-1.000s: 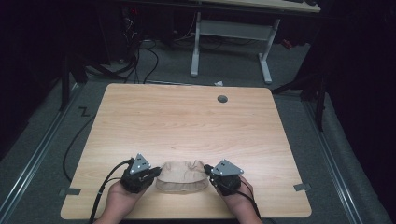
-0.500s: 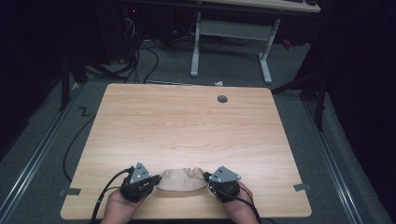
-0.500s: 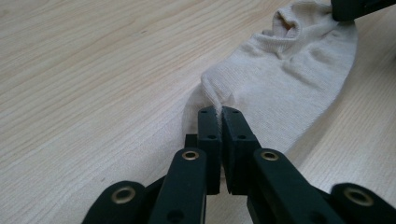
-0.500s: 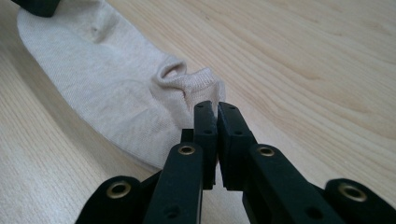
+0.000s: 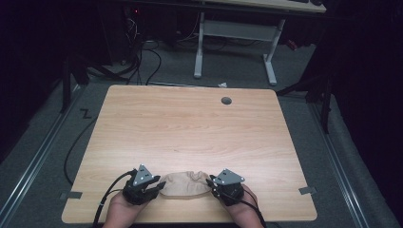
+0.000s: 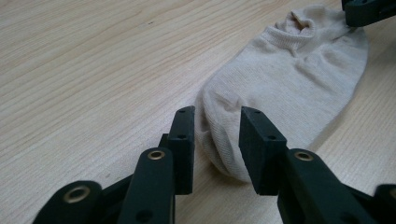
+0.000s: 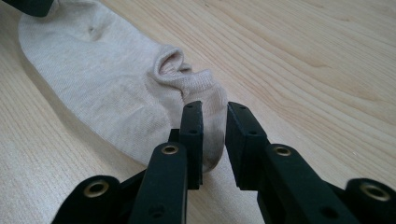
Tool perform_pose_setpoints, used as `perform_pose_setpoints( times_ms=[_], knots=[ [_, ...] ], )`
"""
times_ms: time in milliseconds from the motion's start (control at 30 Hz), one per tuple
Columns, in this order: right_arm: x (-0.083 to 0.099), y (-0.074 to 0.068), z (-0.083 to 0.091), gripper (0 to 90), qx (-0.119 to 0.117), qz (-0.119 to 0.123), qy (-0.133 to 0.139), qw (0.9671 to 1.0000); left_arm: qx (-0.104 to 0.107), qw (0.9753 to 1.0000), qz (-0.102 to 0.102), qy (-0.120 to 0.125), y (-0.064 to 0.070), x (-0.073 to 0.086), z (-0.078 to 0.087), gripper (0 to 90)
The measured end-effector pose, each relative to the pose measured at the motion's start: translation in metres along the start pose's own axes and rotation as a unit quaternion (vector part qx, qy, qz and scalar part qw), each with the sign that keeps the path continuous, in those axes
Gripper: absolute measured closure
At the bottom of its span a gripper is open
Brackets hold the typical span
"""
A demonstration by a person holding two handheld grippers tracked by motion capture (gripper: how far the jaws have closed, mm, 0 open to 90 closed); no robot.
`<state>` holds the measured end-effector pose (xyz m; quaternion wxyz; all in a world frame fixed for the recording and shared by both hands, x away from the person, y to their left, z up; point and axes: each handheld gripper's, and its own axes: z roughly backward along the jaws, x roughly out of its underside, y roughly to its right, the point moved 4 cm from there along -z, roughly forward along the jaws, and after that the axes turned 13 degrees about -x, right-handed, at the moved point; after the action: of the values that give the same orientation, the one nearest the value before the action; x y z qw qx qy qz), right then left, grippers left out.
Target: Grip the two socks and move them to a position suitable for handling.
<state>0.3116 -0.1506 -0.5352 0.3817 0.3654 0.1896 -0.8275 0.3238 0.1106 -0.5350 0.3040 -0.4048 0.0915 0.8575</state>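
Observation:
A beige ankle sock [image 5: 185, 184] lies near the front edge of the wooden table [image 5: 190, 128], stretched between my two grippers. My left gripper [image 5: 154, 190] is at its left end. In the left gripper view the jaws [image 6: 217, 116] squeeze the bunched toe of the sock [image 6: 289, 79]. My right gripper [image 5: 212, 184] is at its right end. In the right gripper view the jaws [image 7: 214, 109] pinch the ribbed cuff edge of the sock [image 7: 102, 79]. Each gripper view catches the other gripper's tip at the sock's far end [image 6: 369, 11] [image 7: 32, 5].
A round cable hole [image 5: 226, 100] sits near the table's far edge. Grey tape pieces [image 5: 71, 195] [image 5: 307, 190] mark the front corners. Beyond the table stand a white desk frame [image 5: 237, 42] and floor cables [image 5: 142, 52]. Bare wood stretches behind the sock.
Both grippers have drawn slightly toward the front edge and closed in on the sock's ends; the sock looks a little more bunched than a second ago.

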Motion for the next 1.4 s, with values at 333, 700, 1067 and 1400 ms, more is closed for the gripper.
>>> perform_pose_setpoints(
  times_ms=[333,700,1067,1400],
  knots=[
    [-0.002,0.003,0.003,75.1,0.001,-0.007,0.011,0.9999,-0.003,0.9999,0.011,0.009,-0.005,-0.002,0.001,63.6],
    [-0.001,0.014,0.010,73.4,0.012,-0.021,0.026,0.9994,-0.014,0.9992,0.031,0.020,-0.019,-0.004,0.003,61.8],
    [0.005,0.040,0.020,71.2,0.041,-0.052,0.038,0.9971,-0.042,0.9983,0.033,0.022,-0.047,-0.003,0.001,58.9],
    [0.023,0.084,0.031,68.5,0.094,-0.102,0.038,0.9895,-0.102,0.9944,0.028,0.002,-0.090,0.008,-0.004,53.6]
  ],
)
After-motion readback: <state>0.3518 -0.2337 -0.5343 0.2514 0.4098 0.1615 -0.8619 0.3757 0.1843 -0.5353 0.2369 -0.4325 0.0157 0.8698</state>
